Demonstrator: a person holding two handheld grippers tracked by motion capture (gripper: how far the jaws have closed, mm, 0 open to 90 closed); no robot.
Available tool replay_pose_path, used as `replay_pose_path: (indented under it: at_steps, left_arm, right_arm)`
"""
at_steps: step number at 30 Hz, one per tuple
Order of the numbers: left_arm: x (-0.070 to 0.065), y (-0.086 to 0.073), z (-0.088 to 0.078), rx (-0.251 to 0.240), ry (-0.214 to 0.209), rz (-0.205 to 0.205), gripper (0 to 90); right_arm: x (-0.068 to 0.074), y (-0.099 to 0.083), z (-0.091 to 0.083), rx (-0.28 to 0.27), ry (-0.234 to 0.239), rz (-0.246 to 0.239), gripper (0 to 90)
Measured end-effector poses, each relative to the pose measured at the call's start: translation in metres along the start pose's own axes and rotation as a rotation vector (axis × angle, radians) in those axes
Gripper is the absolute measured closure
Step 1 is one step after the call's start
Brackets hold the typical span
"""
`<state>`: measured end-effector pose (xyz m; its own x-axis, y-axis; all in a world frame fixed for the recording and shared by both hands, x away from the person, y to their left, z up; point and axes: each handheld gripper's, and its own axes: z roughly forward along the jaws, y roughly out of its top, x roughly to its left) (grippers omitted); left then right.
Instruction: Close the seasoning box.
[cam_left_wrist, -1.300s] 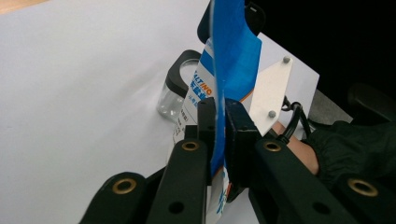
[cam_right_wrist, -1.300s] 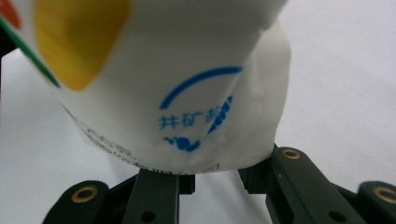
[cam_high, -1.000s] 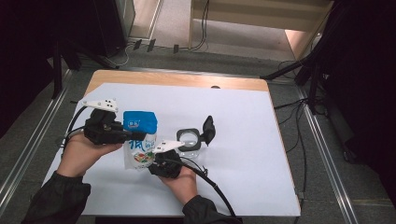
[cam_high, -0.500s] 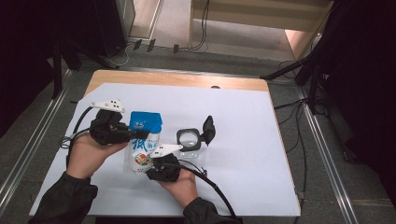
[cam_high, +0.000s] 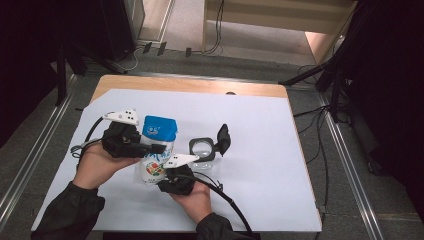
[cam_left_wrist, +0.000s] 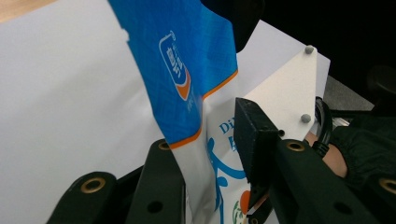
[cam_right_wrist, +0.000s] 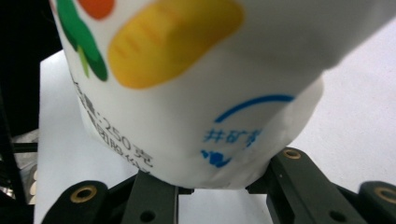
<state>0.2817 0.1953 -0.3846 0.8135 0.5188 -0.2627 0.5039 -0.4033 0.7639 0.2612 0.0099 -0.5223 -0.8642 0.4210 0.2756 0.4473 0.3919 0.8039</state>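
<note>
High view: bag (cam_high: 156, 150) long axis runs near-to-far; left gripper (cam_high: 150, 148) pinches its far blue top, jaws just eased; right gripper (cam_high: 167, 175) clamps its near end

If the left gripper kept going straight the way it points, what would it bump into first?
Nothing new, most likely: the bag is already between the jaws of the left gripper, which have just been opening. Pushed on, it would press deeper into the bag's blue top. Beyond that lies the white sheet, though depth is hard to judge.

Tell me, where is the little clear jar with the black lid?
In the high view, the open clear jar sits on the white sheet mid-table, just right of the blue-topped bag, beyond the right hand-held gripper.
</note>
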Motion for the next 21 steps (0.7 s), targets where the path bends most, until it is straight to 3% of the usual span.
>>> replay_pose_path:
  at_steps: [2,3,5,14,21]
  left_arm:
    - [0.001,0.000,0.000,0.000,-0.003,-0.009,76.3]
    - [0.002,0.000,-0.002,0.005,-0.005,-0.026,86.3]
    - [0.003,0.001,-0.002,0.007,-0.013,-0.048,90.0]
    - [0.002,0.007,0.001,0.012,0.019,-0.079,90.0]
    - [-0.001,0.010,0.012,0.020,0.023,-0.066,90.0]
  right_arm:
    - [0.000,0.000,0.000,-0.001,-0.003,-0.006,72.2]
    - [0.000,0.000,-0.002,-0.003,-0.006,-0.011,72.1]
    - [0.000,0.000,-0.003,-0.007,-0.007,-0.011,72.1]
    - [0.003,0.001,-0.006,-0.017,0.005,-0.023,66.6]
    - [0.010,-0.002,-0.005,-0.015,-0.016,-0.048,64.8]
